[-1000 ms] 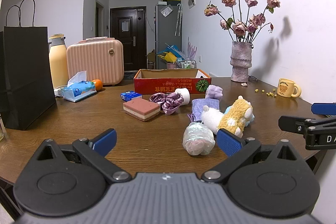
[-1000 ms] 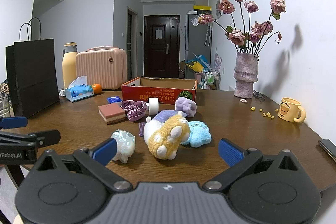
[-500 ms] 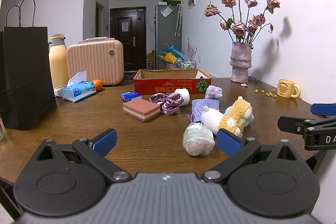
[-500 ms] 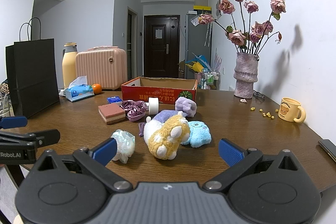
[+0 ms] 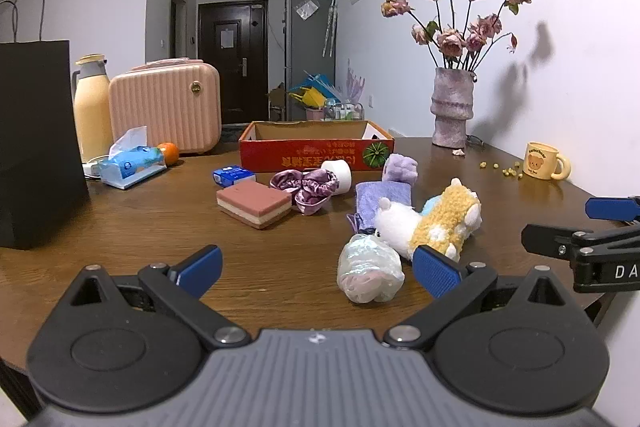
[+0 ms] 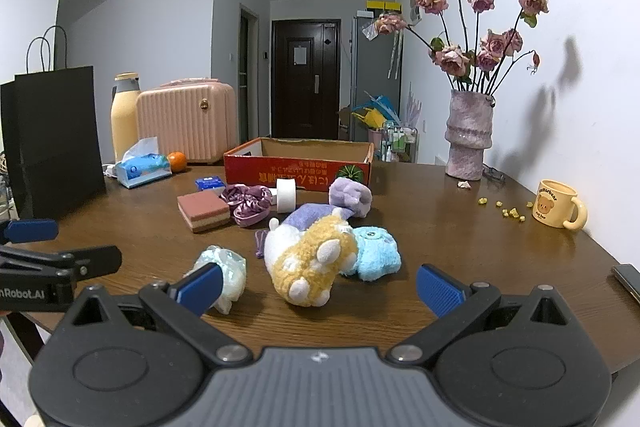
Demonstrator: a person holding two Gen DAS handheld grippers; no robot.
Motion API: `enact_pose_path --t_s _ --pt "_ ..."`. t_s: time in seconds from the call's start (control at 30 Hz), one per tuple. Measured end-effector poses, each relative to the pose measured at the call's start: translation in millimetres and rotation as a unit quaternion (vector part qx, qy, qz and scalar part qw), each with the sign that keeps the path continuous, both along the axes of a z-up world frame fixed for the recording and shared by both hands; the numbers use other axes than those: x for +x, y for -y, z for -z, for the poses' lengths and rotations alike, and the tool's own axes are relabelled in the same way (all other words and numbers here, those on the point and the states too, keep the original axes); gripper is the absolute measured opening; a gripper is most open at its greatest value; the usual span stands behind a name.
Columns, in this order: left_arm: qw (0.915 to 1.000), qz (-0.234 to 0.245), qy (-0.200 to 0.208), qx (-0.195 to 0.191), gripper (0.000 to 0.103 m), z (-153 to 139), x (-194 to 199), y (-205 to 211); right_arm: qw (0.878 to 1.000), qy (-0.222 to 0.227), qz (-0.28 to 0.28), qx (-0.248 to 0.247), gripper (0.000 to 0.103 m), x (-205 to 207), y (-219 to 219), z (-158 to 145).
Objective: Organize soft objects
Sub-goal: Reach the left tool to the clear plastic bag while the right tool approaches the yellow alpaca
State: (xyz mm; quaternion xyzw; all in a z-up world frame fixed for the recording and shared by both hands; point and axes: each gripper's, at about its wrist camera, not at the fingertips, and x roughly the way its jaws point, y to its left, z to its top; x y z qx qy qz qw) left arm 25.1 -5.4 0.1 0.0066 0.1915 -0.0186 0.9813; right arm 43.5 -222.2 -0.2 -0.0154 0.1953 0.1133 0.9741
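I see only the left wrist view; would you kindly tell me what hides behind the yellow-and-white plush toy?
Observer: A fluffy light-blue plush toy lies close beside the yellow-and-white plush toy.
Operator: Is there anything by the near edge of the wooden table, past the yellow bear mug?
Observer: A flat dark object, perhaps a phone, lies at that edge.
Operator: Is the right tool holding anything?
Observer: No; the right tool is open and empty.

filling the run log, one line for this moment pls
left gripper: open, empty | right gripper: open, empty | plush toy: on table | box: nothing visible inside
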Motion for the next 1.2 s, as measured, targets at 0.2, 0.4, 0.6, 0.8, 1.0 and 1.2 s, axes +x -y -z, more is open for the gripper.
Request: enact_pose_path --t_s 0.2,0.4,0.6,0.8,1.0,1.2 --pt "0.9999 0.006 -0.010 0.001 0.103 4 16 1 1.000 -0.010 0.002 0.001 0.103 14 0 5" --pt "0.9997 0.008 -0.022 -0.001 0.103 9 32 2 1.000 -0.021 0.004 0.000 0.103 27 1 10" --pt "0.9993 0.010 -0.036 -0.003 0.103 14 48 5 0.999 -0.033 0.007 0.001 0.103 42 6 14" --pt "0.9986 0.012 -0.051 -0.003 0.103 19 65 10 0.999 -0.047 0.008 0.004 0.103 59 10 21" --pt "0.9974 0.013 -0.070 -0.001 0.103 26 81 14 0.998 -0.063 0.006 0.008 0.103 75 13 30" --pt "0.9958 0.018 -0.090 0.006 0.103 33 96 20 0.997 -0.079 0.003 0.015 0.103 90 17 40"
